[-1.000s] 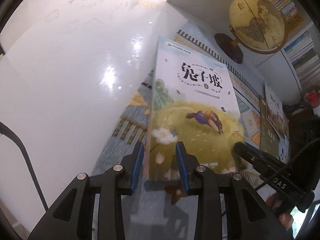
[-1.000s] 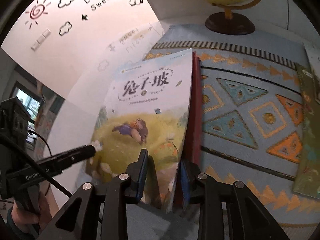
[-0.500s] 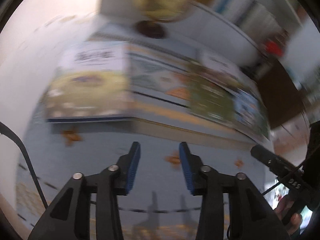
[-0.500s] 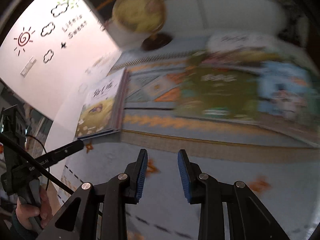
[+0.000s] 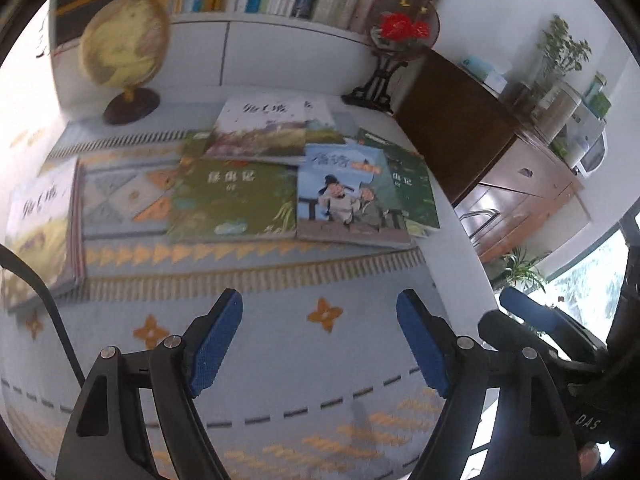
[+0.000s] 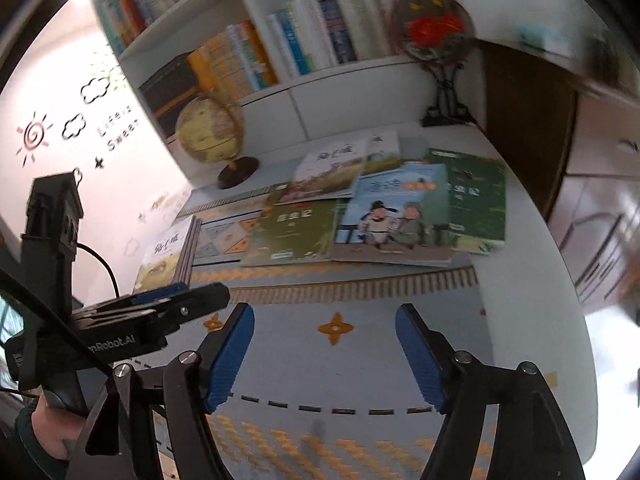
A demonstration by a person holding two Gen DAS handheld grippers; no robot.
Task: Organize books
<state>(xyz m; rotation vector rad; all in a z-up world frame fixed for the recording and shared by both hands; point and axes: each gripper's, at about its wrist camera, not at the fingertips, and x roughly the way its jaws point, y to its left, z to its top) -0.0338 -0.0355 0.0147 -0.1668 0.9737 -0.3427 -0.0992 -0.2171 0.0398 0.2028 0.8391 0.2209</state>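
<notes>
Wall: white, with sun, cloud and lettering decals at left.
Shelving: white bookcase, filled with upright volumes.
Surface: white table under a pale blue patterned runner.
Ornaments: yellow globe; round fan on a black stand.
Cabinet: brown wooden sideboard at right, bearing potted plants.

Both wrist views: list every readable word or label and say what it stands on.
"Life is Sweet": wall decal, letters soft.
"...nRobot.AI": left gripper's body, start cut off.
"DAS": right gripper's body.
Book covers and shelf spines: Chinese titles too blurred to read.
</notes>
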